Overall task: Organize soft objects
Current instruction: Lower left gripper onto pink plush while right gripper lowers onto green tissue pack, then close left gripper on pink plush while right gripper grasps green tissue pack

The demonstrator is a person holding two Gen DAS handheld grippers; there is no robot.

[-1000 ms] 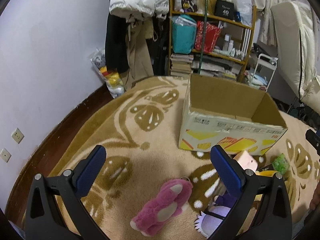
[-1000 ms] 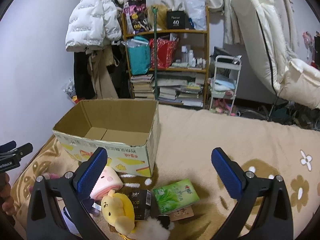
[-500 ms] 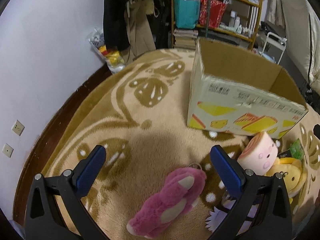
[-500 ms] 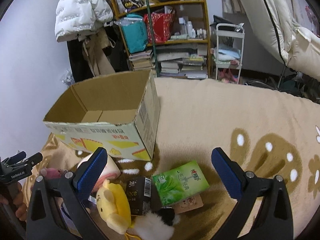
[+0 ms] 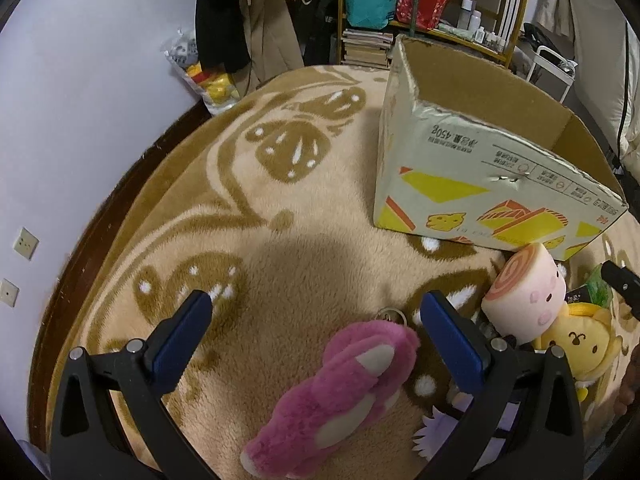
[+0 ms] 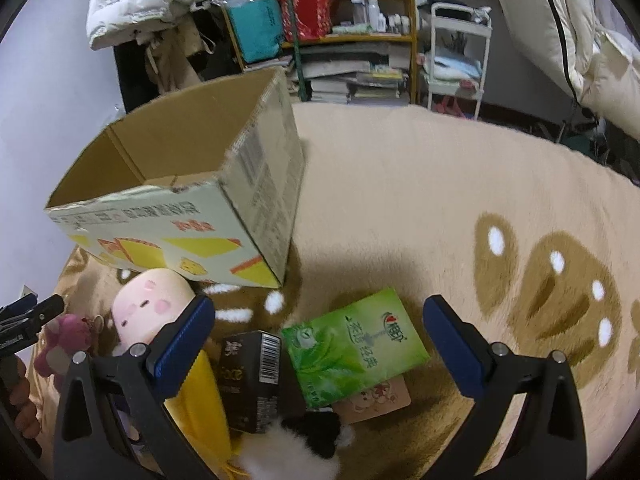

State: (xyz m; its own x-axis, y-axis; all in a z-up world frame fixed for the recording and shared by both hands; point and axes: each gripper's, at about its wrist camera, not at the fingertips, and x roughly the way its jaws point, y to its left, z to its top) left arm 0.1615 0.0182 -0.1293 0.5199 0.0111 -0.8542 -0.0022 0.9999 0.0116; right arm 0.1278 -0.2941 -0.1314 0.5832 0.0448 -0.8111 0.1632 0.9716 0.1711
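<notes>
While both claws hang spread wide and empty, the left claw [image 5: 314, 330] over the pink plush [image 5: 340, 396] on the rug [image 5: 224, 208] should drop squarely, pinch its thick middle, not the keyring [image 5: 391, 314], then carry it to the box [image 5: 472, 152] beyond.

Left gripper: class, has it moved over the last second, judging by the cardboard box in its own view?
Yes. The left gripper has moved forward and down toward the pink plush; the cardboard box looms larger.
</notes>
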